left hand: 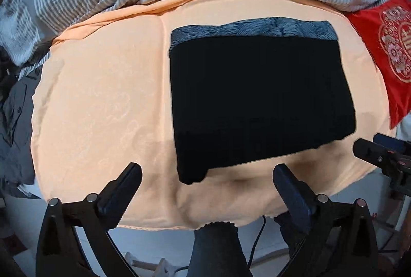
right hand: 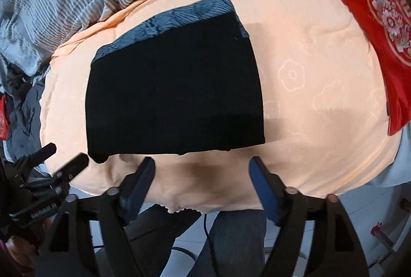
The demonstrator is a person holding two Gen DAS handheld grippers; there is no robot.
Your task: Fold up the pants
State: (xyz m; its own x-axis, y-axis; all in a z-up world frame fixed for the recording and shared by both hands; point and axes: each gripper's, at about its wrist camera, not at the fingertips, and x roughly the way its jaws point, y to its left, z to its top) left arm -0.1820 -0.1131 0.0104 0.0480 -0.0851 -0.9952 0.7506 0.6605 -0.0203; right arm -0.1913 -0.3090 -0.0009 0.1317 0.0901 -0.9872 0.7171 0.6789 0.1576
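Both the left hand-held gripper (left hand: 206, 174) and the right hand-held gripper (right hand: 201, 167) are spread wide and hold nothing. Just beyond them, the black pants (left hand: 259, 102) lie folded on the peach bed cover (left hand: 102, 97), near a red cushion (left hand: 385, 45).

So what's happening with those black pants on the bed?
A person is folding them with a gripper in each hand. The black pants now lie in a neat rectangle on the peach blanket, with a patterned grey band showing along the far edge. The left gripper and the right gripper both hang above the near edge with jaws open, holding nothing. The folding looks about finished.
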